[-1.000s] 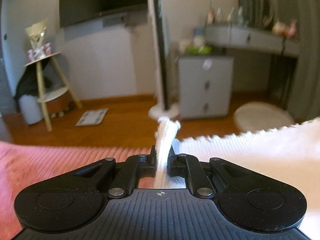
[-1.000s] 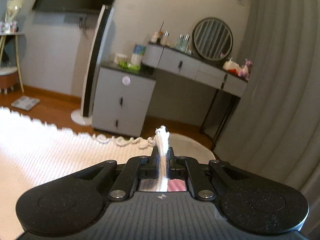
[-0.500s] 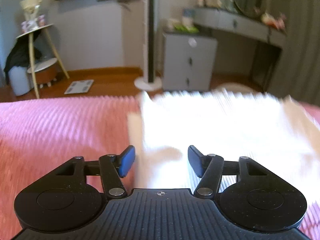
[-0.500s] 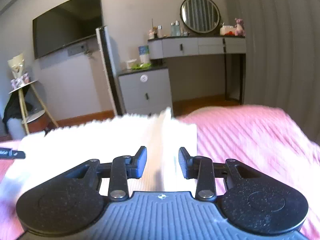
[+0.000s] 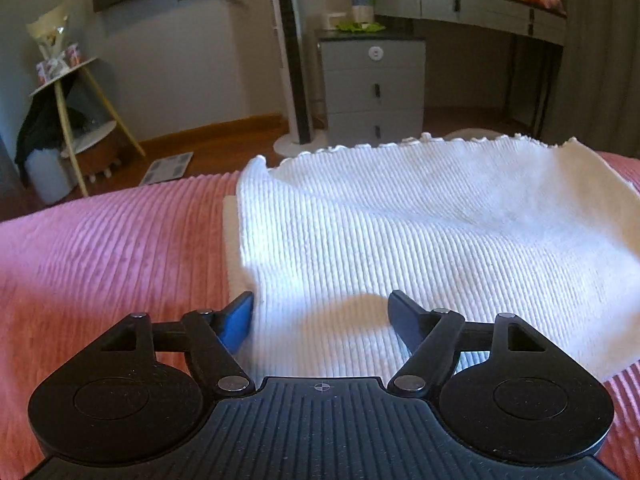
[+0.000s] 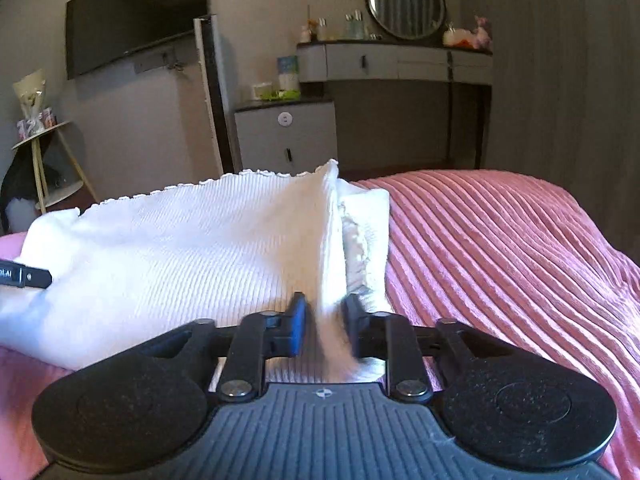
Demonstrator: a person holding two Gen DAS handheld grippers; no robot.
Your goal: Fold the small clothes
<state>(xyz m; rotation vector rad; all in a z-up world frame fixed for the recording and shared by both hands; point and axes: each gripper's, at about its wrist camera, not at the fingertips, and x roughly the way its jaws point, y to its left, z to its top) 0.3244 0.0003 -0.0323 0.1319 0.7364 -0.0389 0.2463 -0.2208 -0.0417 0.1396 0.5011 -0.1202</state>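
A white ribbed garment [image 5: 400, 220] lies spread flat on the pink ribbed bed cover [image 5: 100, 260], its frilled hem at the far edge. My left gripper [image 5: 320, 316] hovers at the garment's near left corner. Its jaws are opening wide and no cloth is pinched between them. In the right wrist view the garment [image 6: 180, 240] rises into an upright fold at its right edge. My right gripper [image 6: 325, 320] is closing on that fold, and the cloth fills the gap between the pads. The left gripper's tip [image 6: 24, 278] shows at the left edge of that view.
Beyond the bed stand a grey drawer unit [image 5: 374, 88], a tall white tower appliance [image 5: 294, 60] and a dressing table with a round mirror [image 6: 406, 2]. A wooden tiered stand [image 5: 68, 92] and a floor scale [image 5: 168, 166] are on the left. A curtain [image 6: 560, 80] hangs at the right.
Both grippers came down with the garment, which now lies flat on the bed. The left let go and opened wide. The right opened, then closed again on a fold at the right edge.
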